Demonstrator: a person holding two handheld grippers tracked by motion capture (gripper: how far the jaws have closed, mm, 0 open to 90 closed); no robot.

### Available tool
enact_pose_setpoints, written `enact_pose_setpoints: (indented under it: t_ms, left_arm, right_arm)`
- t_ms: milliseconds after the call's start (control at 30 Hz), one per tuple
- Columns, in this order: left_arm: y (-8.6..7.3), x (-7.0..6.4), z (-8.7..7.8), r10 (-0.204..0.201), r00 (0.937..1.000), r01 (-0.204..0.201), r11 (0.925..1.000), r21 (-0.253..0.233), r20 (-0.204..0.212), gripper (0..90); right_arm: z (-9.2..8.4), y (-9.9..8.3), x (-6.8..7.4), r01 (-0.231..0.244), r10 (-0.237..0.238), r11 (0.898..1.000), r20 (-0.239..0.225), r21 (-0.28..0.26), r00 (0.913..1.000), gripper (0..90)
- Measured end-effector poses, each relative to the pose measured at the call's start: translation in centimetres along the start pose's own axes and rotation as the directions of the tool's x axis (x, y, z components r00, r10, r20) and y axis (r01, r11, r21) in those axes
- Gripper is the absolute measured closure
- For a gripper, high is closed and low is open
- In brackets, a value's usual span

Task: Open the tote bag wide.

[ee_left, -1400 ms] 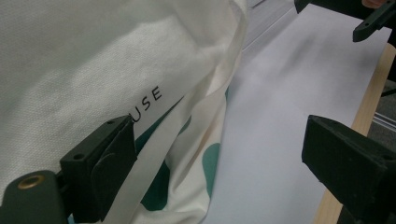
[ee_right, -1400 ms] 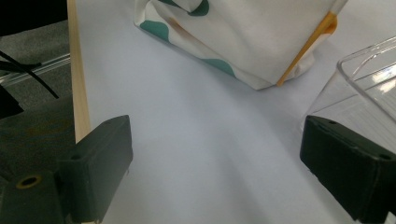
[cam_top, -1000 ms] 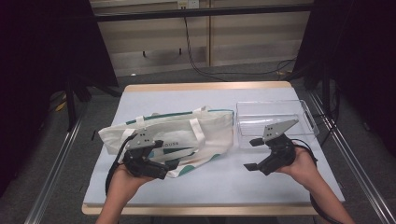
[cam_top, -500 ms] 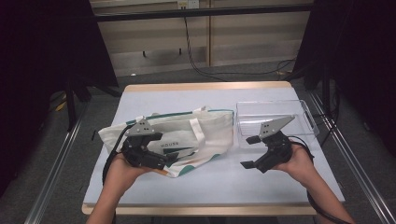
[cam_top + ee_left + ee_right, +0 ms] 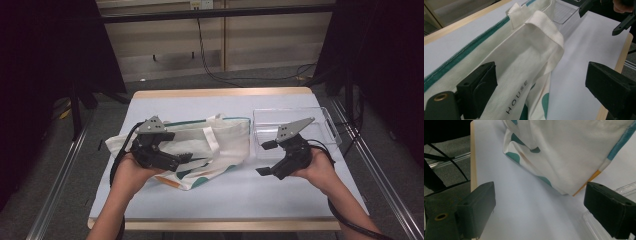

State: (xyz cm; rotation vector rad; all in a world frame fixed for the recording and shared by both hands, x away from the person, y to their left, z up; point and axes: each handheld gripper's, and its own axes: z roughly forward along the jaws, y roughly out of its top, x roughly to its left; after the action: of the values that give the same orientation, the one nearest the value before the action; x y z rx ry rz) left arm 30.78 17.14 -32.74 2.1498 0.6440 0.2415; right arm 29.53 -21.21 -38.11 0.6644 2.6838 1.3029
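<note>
High view: the cream tote bag (image 5: 210,147) lies flat on the worktop (image 5: 280,195), its near-left part under the left claw (image 5: 186,156), jaws wide apart, holding nothing. Right claw (image 5: 264,158), equally wide and empty, hovers just right of the bag.

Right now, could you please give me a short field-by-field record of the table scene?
bag: white tote bag with teal trim, lying flat on the table
box: clear plastic bin, right of the bag
left tongs: open, over the bag
right tongs: open, between bag and bin, holding nothing
print: HOUSE on the bag
</note>
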Motion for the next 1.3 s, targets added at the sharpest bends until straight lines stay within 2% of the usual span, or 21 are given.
enact_pose_setpoints:
  t_ms: [267,467,833,867,900,1033,1300]
  left_arm:
    - [1.1,0.3,-0.1,0.009,0.9999,-0.009,0.9999,-0.013,-0.008,10.5]
    - [2.0,0.6,-0.1,0.016,0.9998,-0.016,0.9999,-0.004,-0.015,10.6]
    - [2.7,2.1,-0.1,0.006,0.9989,-0.005,0.9998,0.018,-0.045,10.8]
    - [2.7,2.2,0.0,-0.005,0.999,0.005,1.0,0.005,-0.045,10.9]
    - [2.9,2.4,-0.2,0.006,0.9987,-0.005,0.9997,0.023,-0.05,11.0]
    - [3.2,2.8,-0.2,-0.011,0.9984,0.011,0.9999,0.007,-0.056,11.0]
    - [3.8,3.7,-0.3,-0.001,0.9974,0.004,0.9996,0.028,-0.071,11.1]
  right_arm:
    - [0.1,0.9,-0.3,0.003,-0.003,1.0,-0.01,-0.002,0.9999,10.4]
    - [0.1,1.7,-0.3,0.017,-0.017,1.0,-0.013,0.003,0.9998,10.4]
    - [0.3,3.1,-0.5,0.034,-0.034,0.999,-0.015,-0.002,0.9993,10.5]
    - [0.3,3.2,-0.5,0.037,-0.037,0.999,-0.016,0.001,0.9992,10.5]
    - [0.4,3.4,-0.5,0.035,-0.035,0.999,-0.016,0.0,0.9993,10.5]
    - [0.4,3.8,-0.6,0.034,-0.034,0.999,-0.024,-0.008,0.9991,10.5]
    - [0.7,4.9,-0.9,0.043,-0.043,0.999,-0.021,-0.008,0.9988,10.7]
